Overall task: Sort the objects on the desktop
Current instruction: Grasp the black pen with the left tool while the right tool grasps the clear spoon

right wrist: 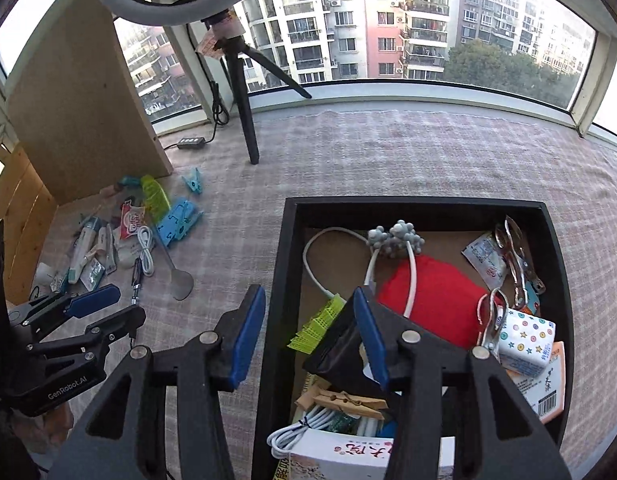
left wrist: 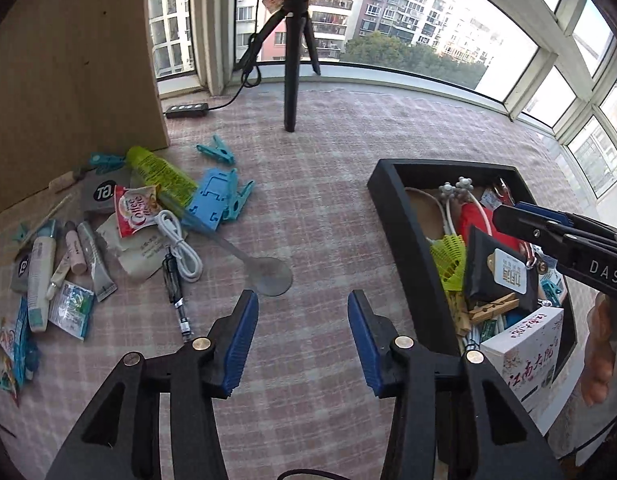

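A black tray (left wrist: 404, 236) (right wrist: 278, 280) holds sorted items: a red pouch (right wrist: 440, 300), a black pouch (left wrist: 496, 276), a white cable, wooden pegs (right wrist: 348, 400) and a white box (left wrist: 524, 356). A loose pile lies at the left: a yellow-green tube (left wrist: 160, 172), a blue stand (left wrist: 210, 196), a coffee sachet (left wrist: 134, 210), a white cable (left wrist: 180, 248), a pen (left wrist: 174, 288) and a clear spoon (left wrist: 268, 276). My left gripper (left wrist: 302, 344) is open and empty above the cloth between pile and tray. My right gripper (right wrist: 308, 340) is open and empty over the tray's left wall.
A black tripod (left wrist: 292, 80) stands at the back middle with a power strip (left wrist: 186, 110) beside it. A wooden board (left wrist: 76, 64) stands behind the pile. Windows run along the far edge of the checked cloth (left wrist: 328, 184).
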